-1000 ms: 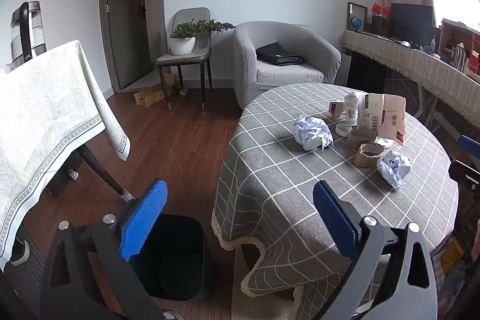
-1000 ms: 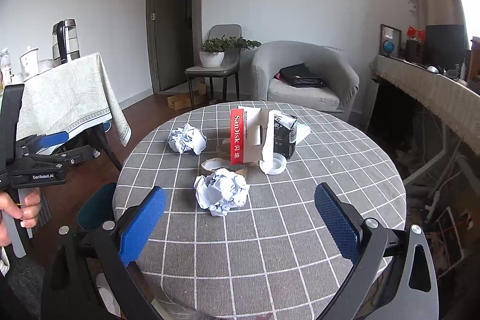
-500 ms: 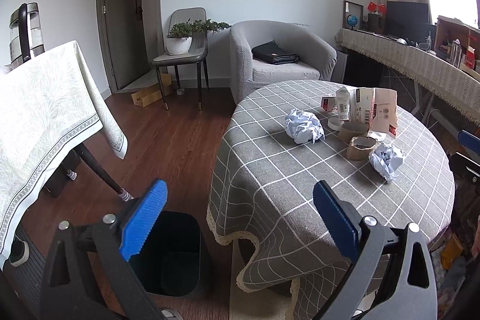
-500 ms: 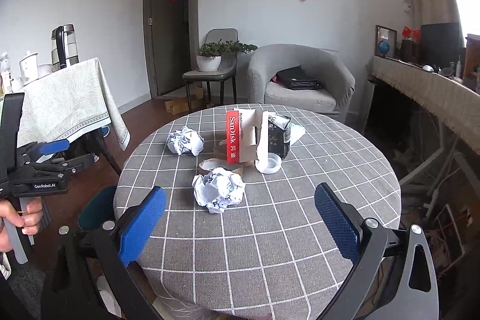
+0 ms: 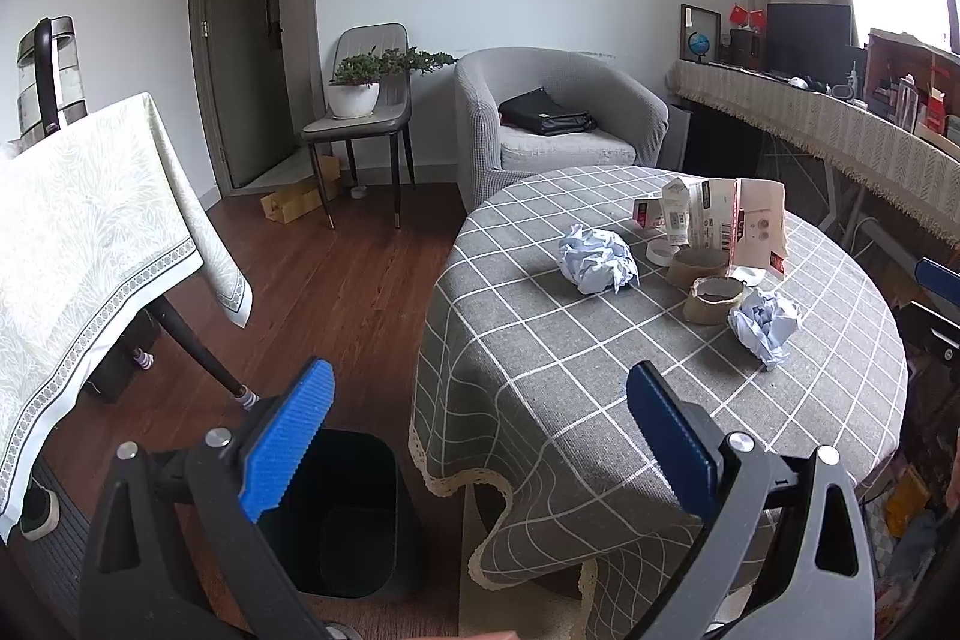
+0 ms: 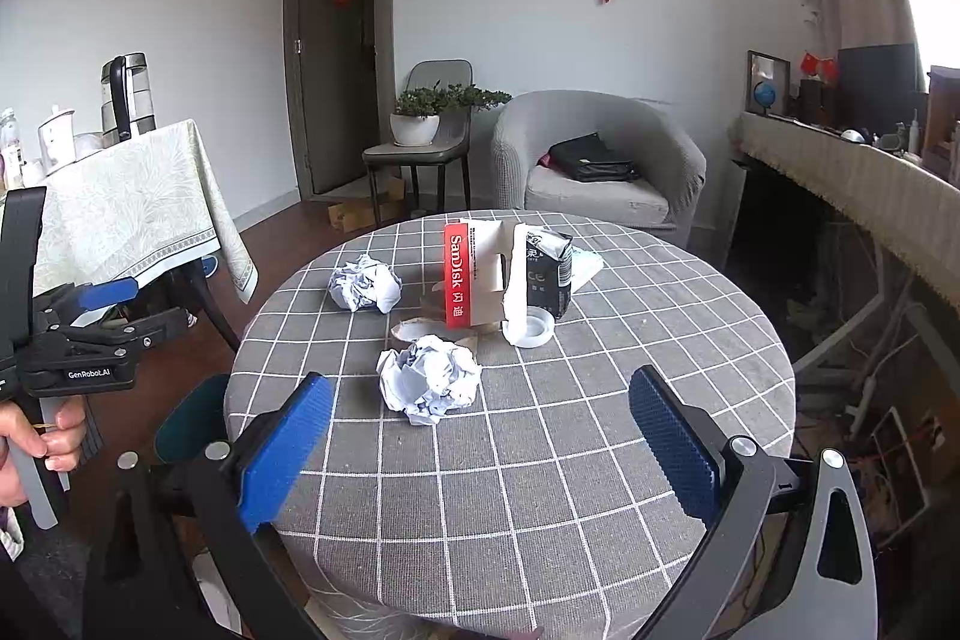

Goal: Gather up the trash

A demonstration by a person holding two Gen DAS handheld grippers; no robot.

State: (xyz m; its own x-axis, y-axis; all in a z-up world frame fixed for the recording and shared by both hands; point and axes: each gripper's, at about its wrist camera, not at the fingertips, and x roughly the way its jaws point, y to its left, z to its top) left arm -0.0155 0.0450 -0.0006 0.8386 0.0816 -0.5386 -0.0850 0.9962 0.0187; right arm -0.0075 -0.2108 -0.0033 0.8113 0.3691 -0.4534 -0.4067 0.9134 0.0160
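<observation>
Right gripper point(image 6: 480, 436): jaws spread wide, nothing between the blue pads point(image 6: 287, 451). It hangs over the near edge of the round table point(image 6: 540, 520), which wears a grey checked cloth.

Just ahead of the right gripper, slightly left of its centre line: crumpled paper ball point(image 6: 429, 385), lying on the cloth, not touching the pads. Beyond it, a flattened brown cardboard ring point(image 6: 420, 329), then an upright red-and-white SanDisk carton point(image 6: 471, 280), a white tape roll point(image 6: 528, 328) and a dark small box point(image 6: 546, 274) standing close together. Ahead-left, apart from that cluster: second paper ball point(image 6: 365, 283).

Far left of the right gripper, a hand point(image 6: 36, 451) holds the left gripper's handle beside the table.

Left gripper point(image 5: 480, 436): jaws also wide apart, empty. It sits off the table's edge. Directly below its left pad, on the wood floor point(image 5: 336, 292): black trash bin point(image 5: 354, 520), open-topped, standing just beside the hanging tablecloth. The inside looks dark; contents cannot be told.

Ahead-right of the left gripper, on the table: both paper balls and two cardboard rings point(image 5: 714, 298).

Farther back: a side table with pale patterned cloth point(image 5: 78, 232) to the left, a chair bearing a potted plant point(image 5: 360, 82), a grey armchair point(image 5: 558, 118) with a black bag point(image 5: 546, 115) on its seat.
</observation>
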